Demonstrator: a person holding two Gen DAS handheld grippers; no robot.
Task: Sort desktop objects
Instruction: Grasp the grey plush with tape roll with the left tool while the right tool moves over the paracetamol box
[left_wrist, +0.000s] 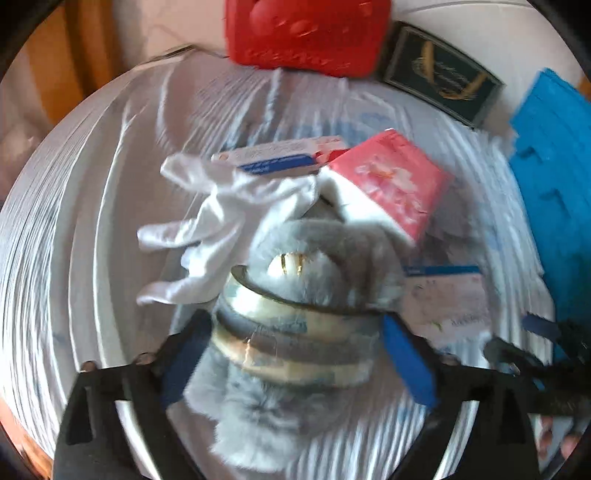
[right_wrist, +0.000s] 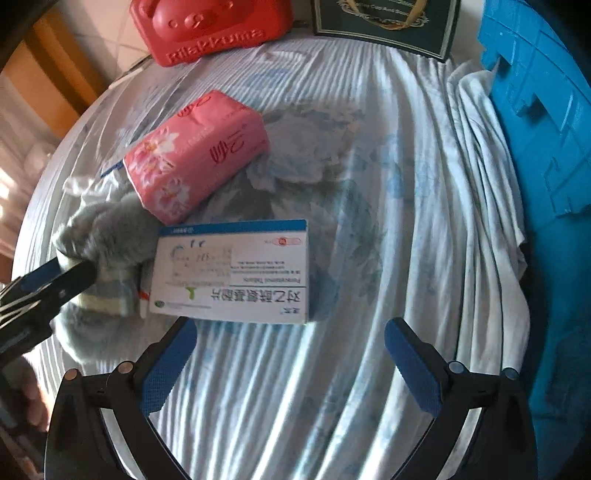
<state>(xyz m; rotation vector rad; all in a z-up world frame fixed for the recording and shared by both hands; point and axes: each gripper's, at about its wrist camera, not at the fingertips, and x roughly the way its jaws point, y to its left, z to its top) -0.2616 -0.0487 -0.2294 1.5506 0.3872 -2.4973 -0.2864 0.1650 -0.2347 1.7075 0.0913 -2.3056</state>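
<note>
Lying between left gripper (left_wrist: 295, 354) pads: grey plush toy (left_wrist: 291, 295).

Both wrist cams look fwd, close, sharing pink pack (left_wrist: 388, 184).

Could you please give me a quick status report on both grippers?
Left gripper shut on grey plush toy. Right gripper open, empty, just short of medicine box. Pink tissue pack crowds the toy.

At the centre of your left view lies a grey plush toy (left_wrist: 295, 266) wearing a striped scarf, a white glove (left_wrist: 221, 229) at its 10 o'clock. A pink tissue pack (right_wrist: 195, 158) leans at its 1 o'clock, a white-and-blue medicine box (right_wrist: 236, 273) flat at 3.
</note>
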